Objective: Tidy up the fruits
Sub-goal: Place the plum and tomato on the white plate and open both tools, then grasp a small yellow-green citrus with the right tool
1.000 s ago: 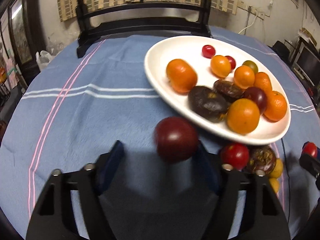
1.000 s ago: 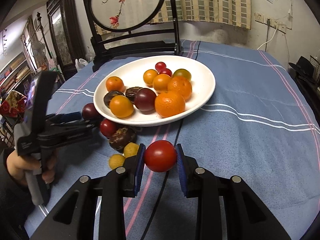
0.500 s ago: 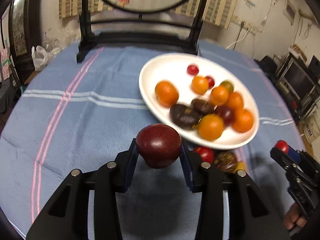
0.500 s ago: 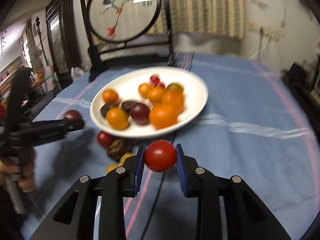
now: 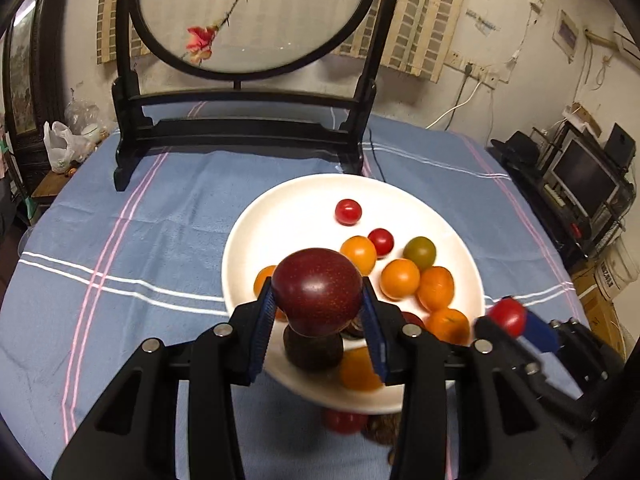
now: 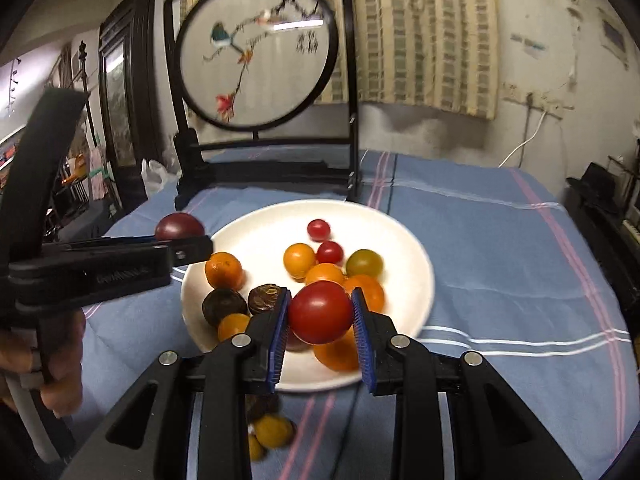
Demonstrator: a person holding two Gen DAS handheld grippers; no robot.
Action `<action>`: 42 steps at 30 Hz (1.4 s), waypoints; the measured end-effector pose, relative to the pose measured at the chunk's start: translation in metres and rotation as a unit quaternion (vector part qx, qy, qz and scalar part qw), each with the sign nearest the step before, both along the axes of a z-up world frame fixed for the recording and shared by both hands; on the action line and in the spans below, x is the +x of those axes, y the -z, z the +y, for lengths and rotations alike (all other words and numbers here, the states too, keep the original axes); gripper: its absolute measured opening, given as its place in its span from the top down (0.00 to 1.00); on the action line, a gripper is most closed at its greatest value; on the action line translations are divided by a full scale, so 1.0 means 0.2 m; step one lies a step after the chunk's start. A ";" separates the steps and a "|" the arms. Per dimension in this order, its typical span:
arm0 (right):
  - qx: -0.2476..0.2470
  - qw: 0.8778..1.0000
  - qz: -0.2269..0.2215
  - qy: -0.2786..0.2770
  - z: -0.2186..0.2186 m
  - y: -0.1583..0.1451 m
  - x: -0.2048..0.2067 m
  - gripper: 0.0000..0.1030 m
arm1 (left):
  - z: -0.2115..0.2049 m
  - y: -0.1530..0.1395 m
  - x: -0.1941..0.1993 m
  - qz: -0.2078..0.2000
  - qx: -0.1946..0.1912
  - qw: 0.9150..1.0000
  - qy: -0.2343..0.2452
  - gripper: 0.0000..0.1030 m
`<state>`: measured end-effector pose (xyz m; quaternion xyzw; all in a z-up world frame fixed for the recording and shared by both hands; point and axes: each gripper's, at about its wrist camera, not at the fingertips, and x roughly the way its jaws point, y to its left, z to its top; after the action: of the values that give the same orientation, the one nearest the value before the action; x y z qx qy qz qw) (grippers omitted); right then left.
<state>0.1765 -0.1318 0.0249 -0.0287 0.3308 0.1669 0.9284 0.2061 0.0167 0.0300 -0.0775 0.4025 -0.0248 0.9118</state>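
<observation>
Step in hand: both fruits are being carried over the round white ceramic plate (image 6: 416,280) for dropping in.
Left gripper (image 5: 318,306): clamping the round dark-red speckled plum (image 5: 318,286), hanging above the plate's near-left rim.
Right gripper (image 6: 320,316): squeezing the glossy red tomato (image 6: 320,312) above the plate's near edge.
Next move: I'd judge each needs lowering over a bare patch of plate, then releasing gently.
Orientation: both fruits are nearly spherical, showing no clear long axis.
Left off the plate: small yellow fruits (image 6: 274,432) are lying on the blue striped tablecloth (image 6: 500,272) just before its near rim.
</observation>
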 end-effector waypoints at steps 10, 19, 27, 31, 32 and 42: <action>-0.009 0.999 0.033 0.005 0.09 0.14 0.17 0.69 | -0.02 0.14 0.14 0.020 0.026 0.999 -0.034 0.61; 0.024 1.000 0.000 0.012 0.00 0.04 0.08 0.48 | -0.02 -0.01 0.03 -0.031 0.010 0.999 -0.028 0.27; 0.033 0.999 0.018 0.004 -0.18 0.04 -0.09 0.47 | 0.05 -0.04 -0.19 -0.038 -0.012 0.999 -0.035 0.23; -0.009 0.999 0.034 -0.023 -0.18 0.10 -0.21 0.47 | 0.09 0.02 -0.31 -0.034 -0.007 0.998 -0.046 0.17; -0.022 0.999 0.039 -0.031 -0.17 0.11 -0.24 0.47 | 0.10 0.04 -0.34 -0.031 -0.009 0.998 -0.048 0.17; -0.121 0.986 0.080 -0.082 0.02 0.30 -0.36 0.54 | 0.16 0.24 -0.41 0.000 -0.019 0.999 -0.030 0.17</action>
<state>0.1049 -0.1283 -0.0361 -0.1548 0.4185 0.2028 0.8716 0.1243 0.0488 -0.0185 -0.1067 0.3993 -0.0051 0.9106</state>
